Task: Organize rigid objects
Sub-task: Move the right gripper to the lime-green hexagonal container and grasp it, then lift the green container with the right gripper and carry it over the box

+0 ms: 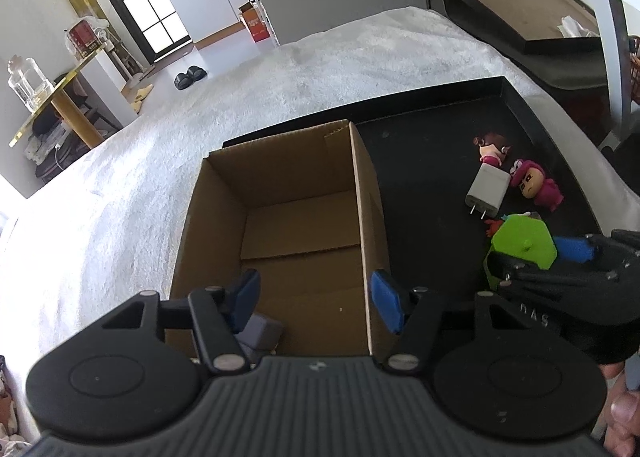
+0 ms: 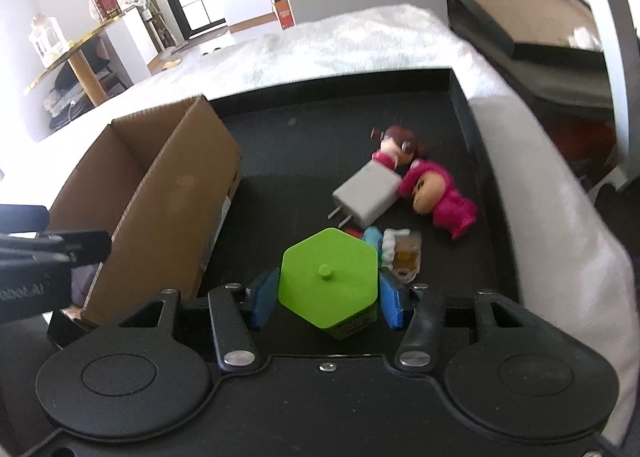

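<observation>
green hex jar btwn right gripper pads, clamped; left gripper apart.

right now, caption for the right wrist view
Right gripper straddles green jar on black tray.

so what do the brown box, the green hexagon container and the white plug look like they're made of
Brown box: corrugated cardboard, matte, with a fluted cut edge and creased flaps. Green hexagon container: probably moulded plastic, uniform bright colour, smooth satin lid with a small knob. White plug: likely glossy hard plastic, with two thin prongs that look metal.
</observation>
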The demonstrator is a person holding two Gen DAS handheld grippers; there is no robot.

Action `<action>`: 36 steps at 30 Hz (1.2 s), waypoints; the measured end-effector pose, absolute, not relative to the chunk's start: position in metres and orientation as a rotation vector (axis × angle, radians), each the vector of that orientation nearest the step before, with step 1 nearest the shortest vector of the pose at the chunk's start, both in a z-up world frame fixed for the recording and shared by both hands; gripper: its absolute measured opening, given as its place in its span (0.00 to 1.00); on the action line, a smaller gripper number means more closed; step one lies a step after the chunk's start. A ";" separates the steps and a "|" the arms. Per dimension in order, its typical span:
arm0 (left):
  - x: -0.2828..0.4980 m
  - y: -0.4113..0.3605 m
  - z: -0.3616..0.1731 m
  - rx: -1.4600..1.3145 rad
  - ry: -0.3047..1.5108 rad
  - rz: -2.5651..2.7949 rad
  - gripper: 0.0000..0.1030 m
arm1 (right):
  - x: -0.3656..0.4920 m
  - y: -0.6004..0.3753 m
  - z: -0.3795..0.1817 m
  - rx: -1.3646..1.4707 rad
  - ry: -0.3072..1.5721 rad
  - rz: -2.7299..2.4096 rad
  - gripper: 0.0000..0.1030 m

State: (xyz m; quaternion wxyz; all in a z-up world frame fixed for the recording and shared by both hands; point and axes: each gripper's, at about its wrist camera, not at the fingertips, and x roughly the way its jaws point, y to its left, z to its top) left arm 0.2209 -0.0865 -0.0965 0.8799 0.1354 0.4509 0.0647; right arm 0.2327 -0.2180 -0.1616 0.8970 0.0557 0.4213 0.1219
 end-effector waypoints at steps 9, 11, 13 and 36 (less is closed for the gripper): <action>0.218 -0.075 -0.086 0.256 0.912 0.138 0.60 | 0.228 -0.209 -0.138 0.079 0.846 0.225 0.50; 0.217 -0.070 -0.085 0.250 0.909 0.143 0.60 | 0.228 -0.208 -0.133 0.075 0.843 0.218 0.50; 0.215 -0.065 -0.085 0.242 0.910 0.148 0.60 | 0.227 -0.205 -0.129 0.067 0.839 0.215 0.50; 0.207 0.018 -0.053 0.164 0.876 0.222 0.60 | 0.228 -0.131 -0.067 -0.047 0.762 0.282 0.50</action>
